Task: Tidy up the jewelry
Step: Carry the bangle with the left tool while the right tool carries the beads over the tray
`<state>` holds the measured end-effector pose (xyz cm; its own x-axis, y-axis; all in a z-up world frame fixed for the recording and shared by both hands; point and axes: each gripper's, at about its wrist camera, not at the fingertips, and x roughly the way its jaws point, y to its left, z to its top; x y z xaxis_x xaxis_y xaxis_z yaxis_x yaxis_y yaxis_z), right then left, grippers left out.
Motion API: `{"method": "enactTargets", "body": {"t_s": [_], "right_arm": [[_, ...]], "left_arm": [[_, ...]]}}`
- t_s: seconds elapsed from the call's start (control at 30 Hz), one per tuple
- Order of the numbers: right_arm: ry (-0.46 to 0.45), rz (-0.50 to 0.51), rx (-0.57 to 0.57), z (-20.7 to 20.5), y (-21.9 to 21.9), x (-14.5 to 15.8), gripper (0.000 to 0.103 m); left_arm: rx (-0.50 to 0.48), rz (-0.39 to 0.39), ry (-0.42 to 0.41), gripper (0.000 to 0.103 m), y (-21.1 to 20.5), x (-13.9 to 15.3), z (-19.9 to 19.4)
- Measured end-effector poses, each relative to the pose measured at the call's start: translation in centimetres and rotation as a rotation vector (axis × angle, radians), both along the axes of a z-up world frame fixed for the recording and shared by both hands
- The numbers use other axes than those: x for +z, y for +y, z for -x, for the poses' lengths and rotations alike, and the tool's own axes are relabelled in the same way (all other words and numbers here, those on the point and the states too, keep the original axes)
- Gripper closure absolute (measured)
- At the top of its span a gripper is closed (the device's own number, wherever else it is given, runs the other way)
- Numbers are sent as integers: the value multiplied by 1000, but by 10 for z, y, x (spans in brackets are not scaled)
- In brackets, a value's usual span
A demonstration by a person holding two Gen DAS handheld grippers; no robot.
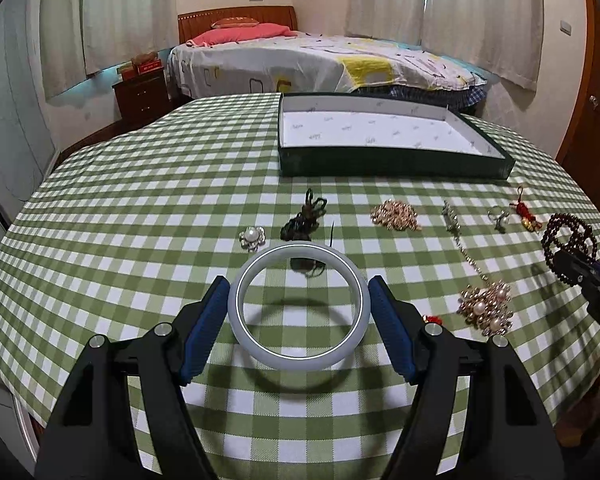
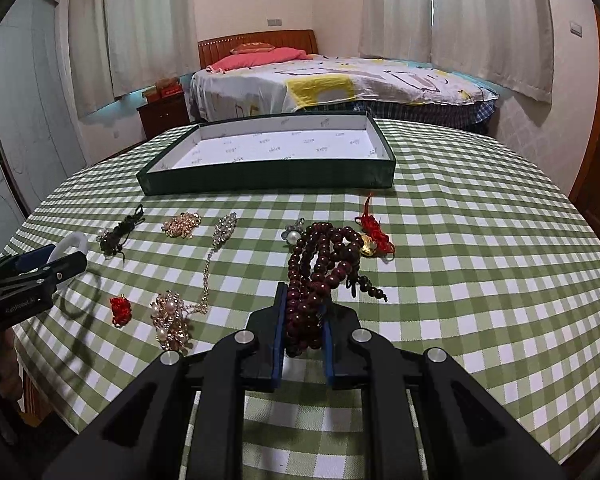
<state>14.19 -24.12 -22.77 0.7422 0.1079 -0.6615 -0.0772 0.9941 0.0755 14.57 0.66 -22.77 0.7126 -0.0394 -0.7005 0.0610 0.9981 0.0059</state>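
1. Green-checked tablecloth [image 1: 140,184] spreads before a bed [image 1: 300,60].
2. Left of the green tray [image 1: 380,166], nearer the camera, the left gripper [image 1: 298,300] has its pads against a pale bangle [image 1: 260,344], held above the cloth.
3. Below the tray's near wall, the right gripper [image 2: 303,312] is clamped on dark red beads [image 2: 320,264].

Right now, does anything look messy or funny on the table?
Yes. The jewelry lies scattered on the checked cloth while the green box is bare inside. The dark bead string dangles in a clump from the right tool.
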Motion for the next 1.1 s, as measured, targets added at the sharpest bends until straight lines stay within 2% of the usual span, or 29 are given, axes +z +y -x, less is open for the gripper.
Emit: {"method": "enactTargets", "body": {"t_s": [0.17,0.4,0.6,0.8,0.93,1.1], "right_arm": [[-22,-18,-1,-2,-1,10,88],[-117,-28,-5,-24,-4,46,88],[-200,-29,-3,-63,-3,70,88],[-229,-35,-11,-113,-5,72,88],[-203,-26,-11,-146,-5,61,88],[-96,-45,-18,-183,-12,33,88]], "left_arm": [[-9,3,-21,34,-5,10,-2],[-37,22,-82,34,-16,33,-22],[-57,43,-160,34,-29,59,-59],[-70,50,-201,34,-44,69,-112],[-72,47,-177,34,-55,61,-156],[-61,47,-70,34,-61,30,-200]]}}
